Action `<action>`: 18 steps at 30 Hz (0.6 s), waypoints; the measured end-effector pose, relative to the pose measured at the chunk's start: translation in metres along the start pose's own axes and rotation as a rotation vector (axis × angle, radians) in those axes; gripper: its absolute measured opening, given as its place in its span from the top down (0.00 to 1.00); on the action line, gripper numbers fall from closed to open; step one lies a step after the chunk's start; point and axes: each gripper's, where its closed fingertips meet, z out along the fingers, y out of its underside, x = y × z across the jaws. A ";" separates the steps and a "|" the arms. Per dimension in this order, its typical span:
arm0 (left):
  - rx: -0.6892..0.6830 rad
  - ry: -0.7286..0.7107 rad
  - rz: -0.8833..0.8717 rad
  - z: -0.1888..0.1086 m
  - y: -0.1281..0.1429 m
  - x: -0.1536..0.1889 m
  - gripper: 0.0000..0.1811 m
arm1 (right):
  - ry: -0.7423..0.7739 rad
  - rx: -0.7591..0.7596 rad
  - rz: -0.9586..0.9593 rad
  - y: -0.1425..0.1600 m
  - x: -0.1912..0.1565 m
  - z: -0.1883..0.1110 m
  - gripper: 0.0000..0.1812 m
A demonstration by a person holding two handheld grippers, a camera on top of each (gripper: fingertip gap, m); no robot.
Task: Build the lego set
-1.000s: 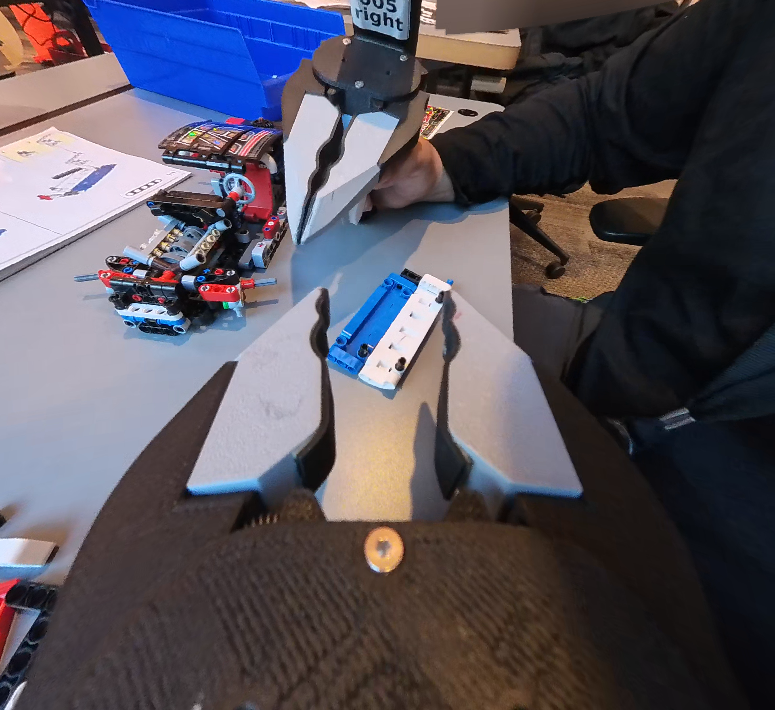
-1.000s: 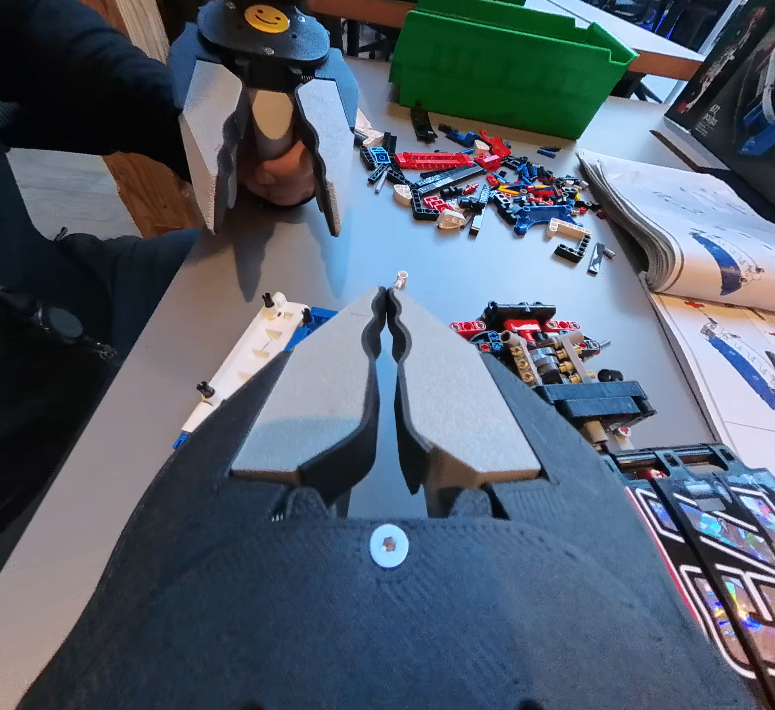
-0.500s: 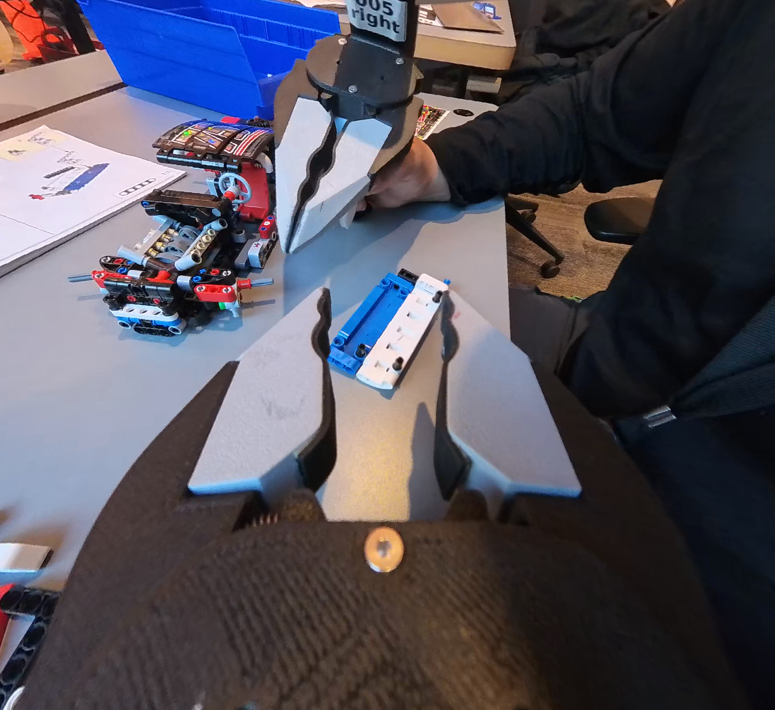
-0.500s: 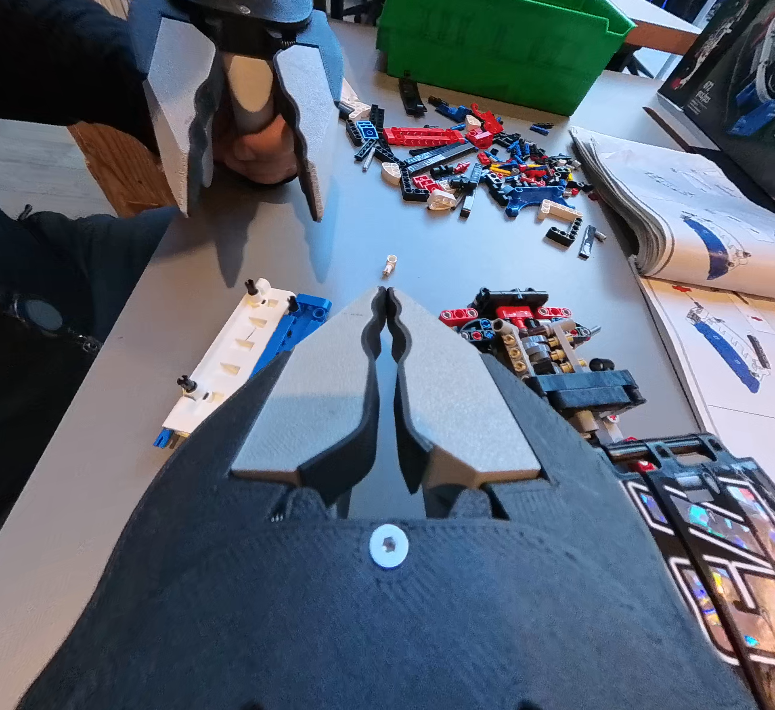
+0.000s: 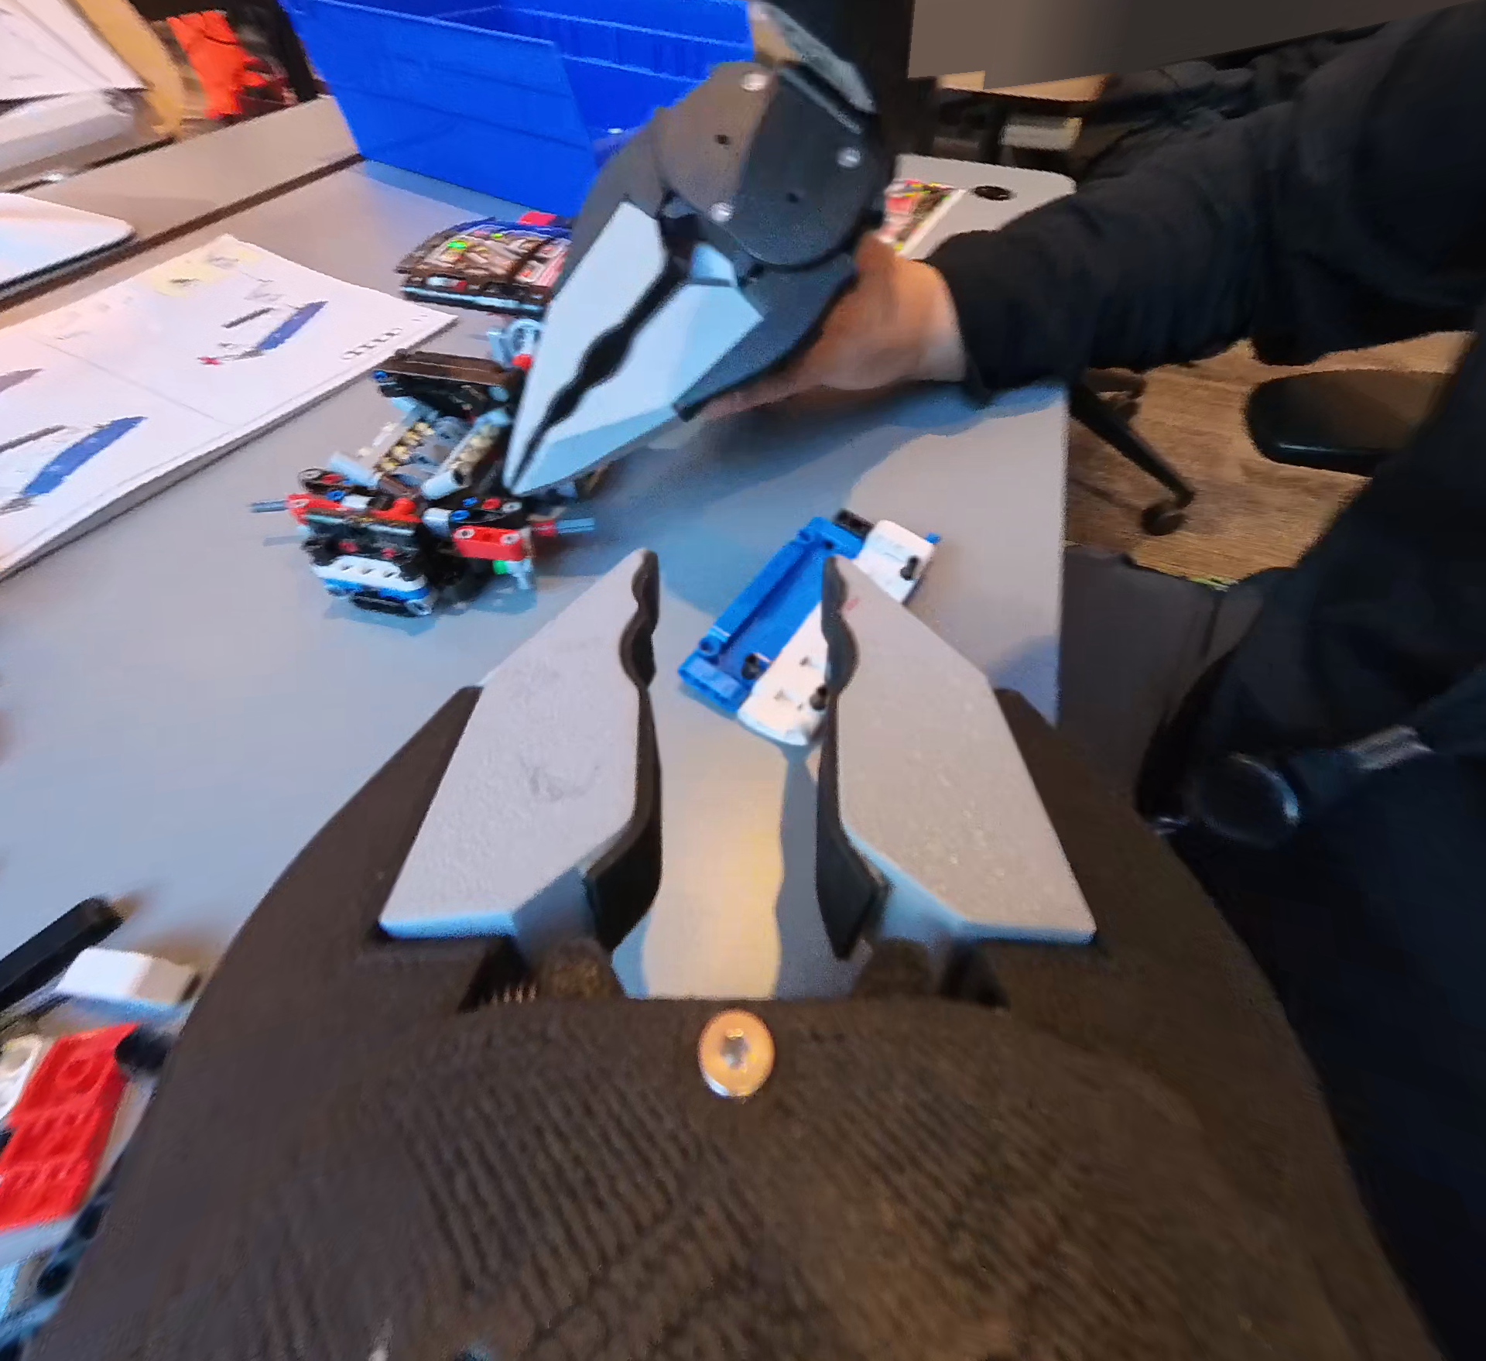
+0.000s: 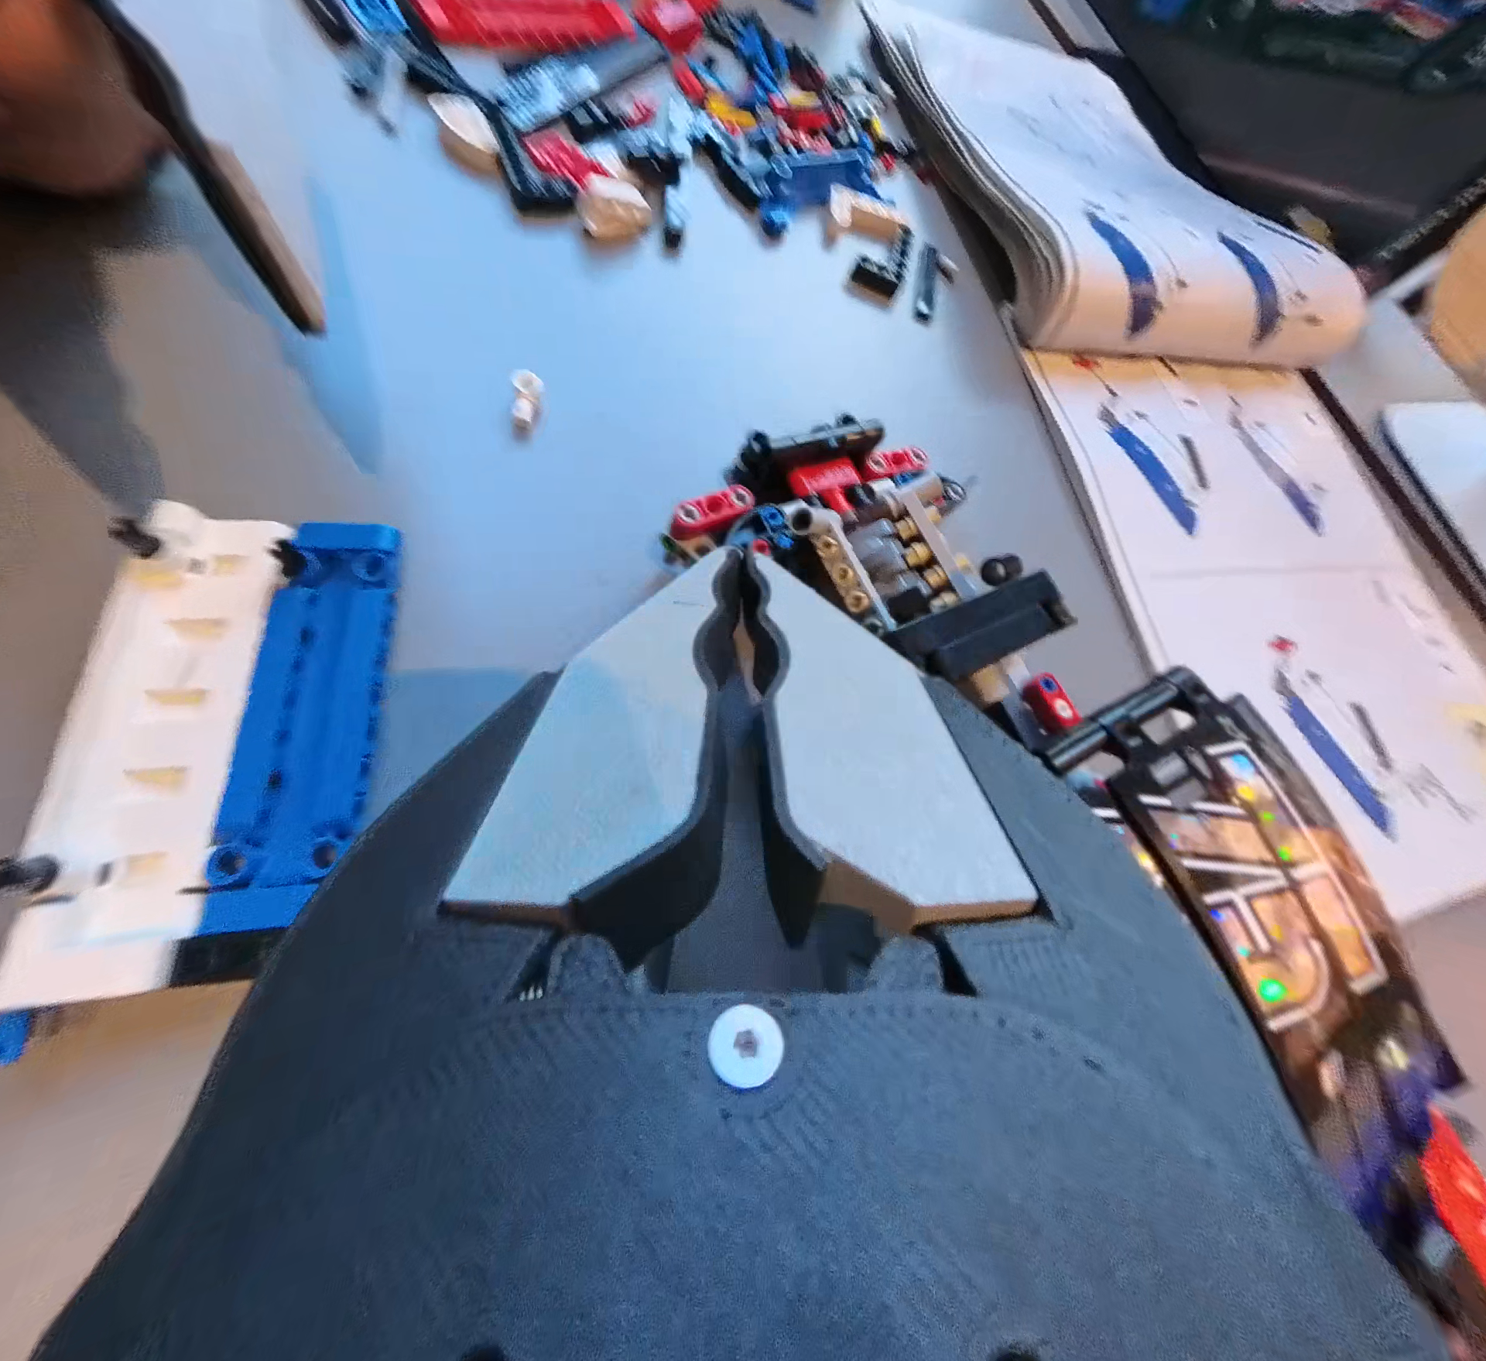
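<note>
Blue-and-white panel (image 5: 792,631) flat on tabletop (image 5: 201,719), long axis near-to-far; left tongs (image 5: 736,590) released, right tongs (image 6: 744,558) clenched empty beside chassis (image 6: 868,558).

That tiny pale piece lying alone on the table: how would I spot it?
Start at the heap of loose parts on the grey table. Come toward the half-built car; the small pale piece lies between them, alone on bare table.

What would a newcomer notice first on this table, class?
The half-built car stands mid-table, with the shut right gripper tipped down at its near end. Beside it lies a blue and white panel, just ahead of the open left gripper. Farther off sits a heap of loose pieces.
</note>
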 end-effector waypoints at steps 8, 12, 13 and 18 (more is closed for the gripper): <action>-0.023 -0.198 -0.010 0.001 0.003 -0.026 0.85 | 0.098 -0.076 -0.060 0.006 0.002 -0.002 0.94; -0.042 -0.204 0.002 0.003 0.005 -0.025 0.85 | 0.082 -0.075 -0.042 0.007 0.001 -0.002 0.96; -0.046 -0.202 0.003 0.003 0.005 -0.025 0.85 | 0.080 -0.074 -0.041 0.007 0.001 -0.002 0.96; -0.053 -0.190 -0.003 0.004 0.006 -0.024 0.83 | 0.063 -0.066 -0.036 0.006 -0.001 -0.003 0.96</action>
